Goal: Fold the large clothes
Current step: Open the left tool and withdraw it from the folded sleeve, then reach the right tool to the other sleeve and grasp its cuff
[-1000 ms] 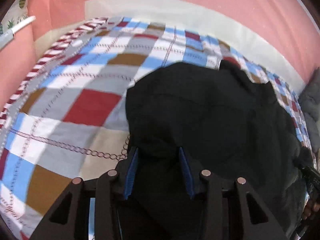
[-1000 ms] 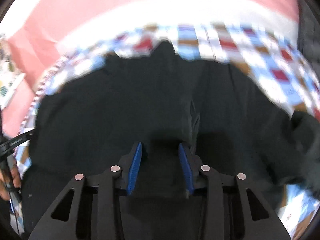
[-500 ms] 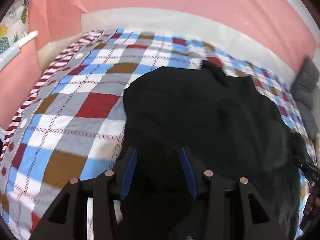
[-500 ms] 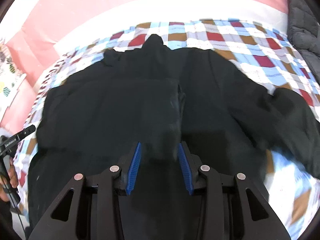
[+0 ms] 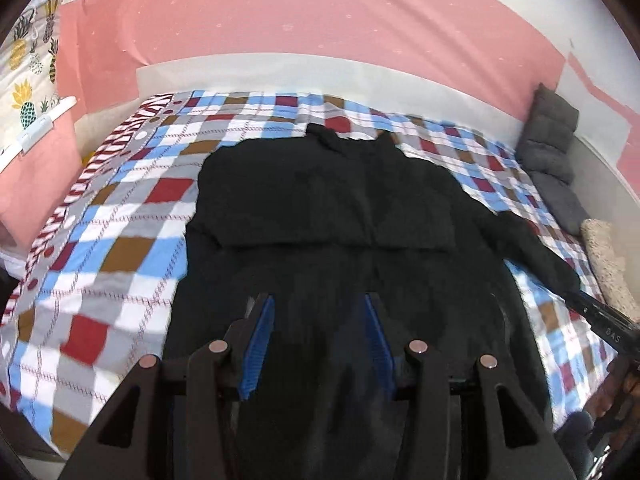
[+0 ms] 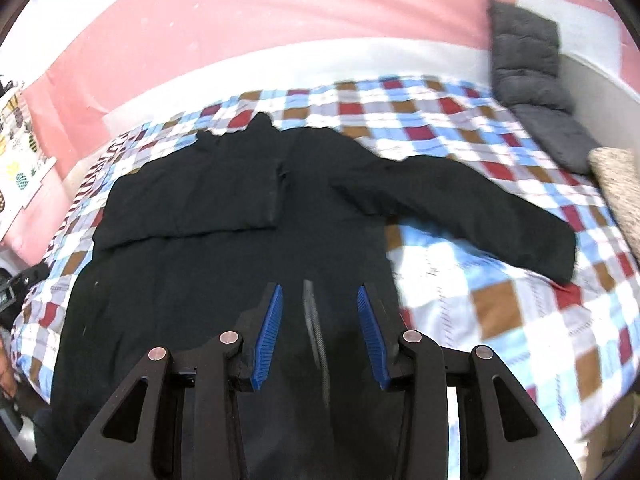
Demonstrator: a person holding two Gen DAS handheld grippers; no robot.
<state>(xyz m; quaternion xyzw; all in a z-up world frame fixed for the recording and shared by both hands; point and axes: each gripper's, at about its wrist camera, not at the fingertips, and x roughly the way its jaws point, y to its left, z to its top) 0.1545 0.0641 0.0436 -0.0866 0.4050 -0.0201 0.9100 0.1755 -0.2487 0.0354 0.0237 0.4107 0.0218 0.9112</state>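
A large black jacket [image 5: 340, 220] lies spread on the checked bedspread [image 5: 120, 216], collar toward the far wall. Its left sleeve is folded across the chest [image 6: 200, 200]; its right sleeve [image 6: 480, 212] stretches out to the right. A zipper strip [image 6: 314, 320] shows between the right gripper's fingers. My left gripper [image 5: 318, 320] is open above the jacket's lower left part, holding nothing. My right gripper [image 6: 318, 316] is open above the lower middle of the jacket, holding nothing. The other gripper's black body shows at the right edge of the left wrist view [image 5: 600, 316].
A pink wall with a white baseboard [image 5: 320, 68] runs behind the bed. A grey folding cushion [image 6: 528, 72] and a beige fuzzy mat [image 6: 616, 184] sit at the bed's right side. A pineapple-print cloth [image 5: 28, 60] hangs at the left.
Both grippers have pulled back and up from the jacket, so more of it and the bed shows. The folded left sleeve now lies flat on the chest.
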